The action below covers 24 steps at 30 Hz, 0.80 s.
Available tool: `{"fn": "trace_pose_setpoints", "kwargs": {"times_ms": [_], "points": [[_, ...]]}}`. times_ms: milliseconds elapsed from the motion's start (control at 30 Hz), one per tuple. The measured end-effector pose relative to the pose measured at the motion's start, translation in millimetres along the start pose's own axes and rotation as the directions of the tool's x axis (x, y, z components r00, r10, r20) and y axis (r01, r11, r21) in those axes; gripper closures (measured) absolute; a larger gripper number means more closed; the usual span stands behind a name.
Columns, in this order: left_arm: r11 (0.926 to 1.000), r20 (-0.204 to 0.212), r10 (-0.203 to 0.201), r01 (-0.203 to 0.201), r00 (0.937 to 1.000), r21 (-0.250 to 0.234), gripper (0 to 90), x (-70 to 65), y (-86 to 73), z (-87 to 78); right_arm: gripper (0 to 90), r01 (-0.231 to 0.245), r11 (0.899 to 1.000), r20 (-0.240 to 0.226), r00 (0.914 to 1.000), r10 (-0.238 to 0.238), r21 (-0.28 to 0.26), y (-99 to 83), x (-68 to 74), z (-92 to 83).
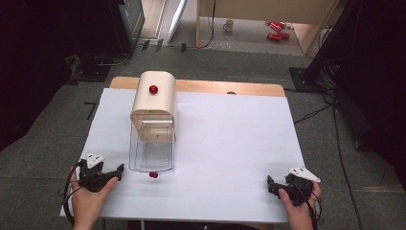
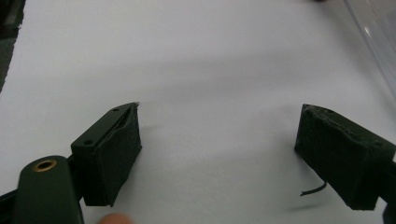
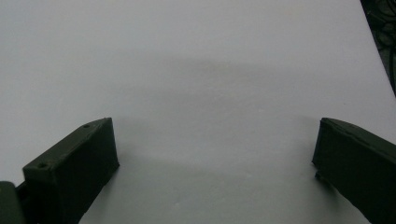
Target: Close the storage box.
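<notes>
A light wooden box point(image 1: 154, 100) with a rounded top and a red knob point(image 1: 153, 89) stands at the back left of the white table point(image 1: 230, 143). Its clear plastic door point(image 1: 151, 153) lies open toward me, a second red knob point(image 1: 153, 175) at its front edge. My left gripper point(image 1: 118, 172) rests on the table just left of that door, open and holding nothing; in the left gripper view point(image 2: 219, 109) the clear door's edge point(image 2: 376, 32) shows at the top right. My right gripper point(image 1: 270, 186) sits near the front right corner, open point(image 3: 215, 122) over bare white surface.
A strip of wooden tabletop point(image 1: 225, 87) shows behind the white sheet. On the grey floor beyond stand a white mug point(image 1: 229, 25) and red cans point(image 1: 276, 29). Dark equipment stands on both sides, with cables point(image 1: 311, 115) on the floor at the right.
</notes>
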<state>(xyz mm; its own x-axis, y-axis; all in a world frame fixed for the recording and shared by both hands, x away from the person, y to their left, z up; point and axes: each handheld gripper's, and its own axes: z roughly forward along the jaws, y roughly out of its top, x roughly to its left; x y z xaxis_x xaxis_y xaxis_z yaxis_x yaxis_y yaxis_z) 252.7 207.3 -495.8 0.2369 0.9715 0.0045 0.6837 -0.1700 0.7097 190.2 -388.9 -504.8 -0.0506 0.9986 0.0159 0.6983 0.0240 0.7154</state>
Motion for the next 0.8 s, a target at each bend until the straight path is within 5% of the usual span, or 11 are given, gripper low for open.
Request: {"fn": "trace_pose_setpoints", "kwargs": {"times_ms": [167, 333, 433, 800], "points": [[0.9999, -0.017, 0.015, -0.015, 0.9997, 0.004, 15.1, -1.7, -1.1, -2.3, 0.0, 0.000, 1.000, 0.000, 1.0000, 0.000, 0.002, 0.1, 0.0, 0.0], [0.9992, -0.005, -0.022, 0.022, 0.9997, -0.034, 15.0, -5.2, -1.4, -11.8, 0.0, 0.000, 1.000, 0.000, 1.0000, 0.000, 0.001, 0.0, 0.1, 0.0], [0.9986, -0.030, 0.006, -0.007, 0.9995, -0.052, 15.0, -12.5, -1.6, -17.9, 0.0, 0.000, 1.000, 0.000, 1.0000, 0.000, 0.000, 0.0, 0.1, 0.0], [0.9972, 0.027, 0.033, -0.031, 0.9991, -0.068, 15.6, -45.9, -8.1, -34.6, 0.0, 0.000, 1.000, 0.000, 1.0000, 0.000, 0.000, 0.0, 0.1, 0.0]]}}
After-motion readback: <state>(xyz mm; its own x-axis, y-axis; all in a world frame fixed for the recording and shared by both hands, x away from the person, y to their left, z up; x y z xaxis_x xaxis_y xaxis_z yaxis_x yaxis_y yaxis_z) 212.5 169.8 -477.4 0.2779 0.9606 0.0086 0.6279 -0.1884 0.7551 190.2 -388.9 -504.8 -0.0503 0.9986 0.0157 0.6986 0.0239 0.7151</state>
